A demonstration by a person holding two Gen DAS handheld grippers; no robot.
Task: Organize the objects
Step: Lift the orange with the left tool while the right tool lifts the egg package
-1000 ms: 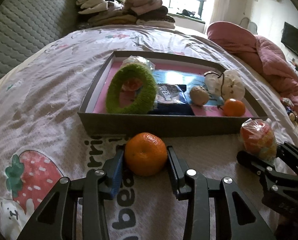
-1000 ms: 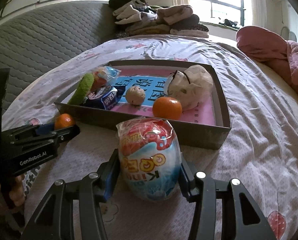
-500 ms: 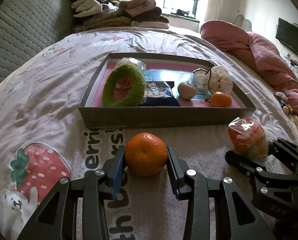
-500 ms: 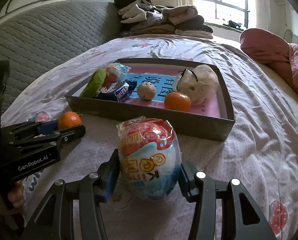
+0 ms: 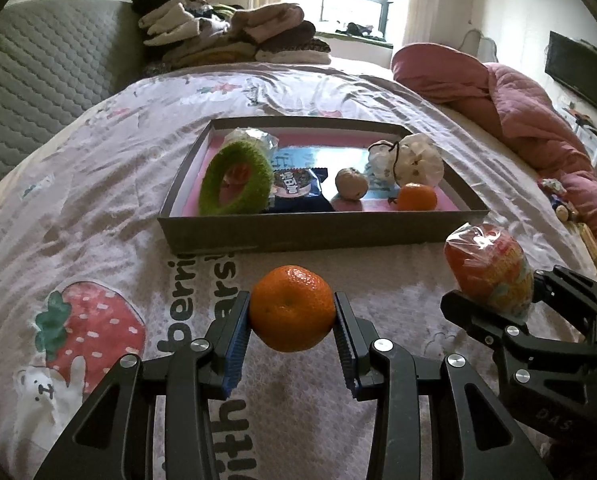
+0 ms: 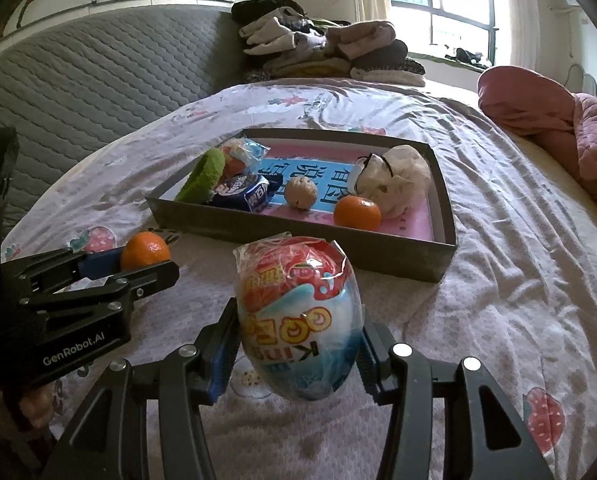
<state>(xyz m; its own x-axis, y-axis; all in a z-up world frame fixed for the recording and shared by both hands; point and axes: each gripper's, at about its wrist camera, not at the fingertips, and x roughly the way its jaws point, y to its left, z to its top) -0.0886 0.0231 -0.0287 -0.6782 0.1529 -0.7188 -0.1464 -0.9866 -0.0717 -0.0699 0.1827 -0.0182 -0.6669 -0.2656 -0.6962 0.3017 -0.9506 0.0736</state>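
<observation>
Left gripper clamped on a round orange mandarin, blue ribbed pads pressing both sides of the fruit, which is lifted clear of the white bedsheet printed with strawberries and bears. Right gripper clamped on a plastic-wrapped egg-shaped toy, red on top and pale blue below; pads bear on its lower flanks, egg upright and off the sheet. Both grippers sit side by side in front of the near wall of a shallow grey cardboard box with pink lining, neither over it. Box contents, left wrist view: fuzzy green ring leaning at the left end, a crinkled clear-wrapped snack behind it, dark blue snack packet beside the ring, small beige ball near centre, second mandarin toward the right, touching or just beside a white drawstring pouch. Background: stack of folded clothes at the far edge of the bed, grey quilted headboard at left, pink quilt bunched at right.
</observation>
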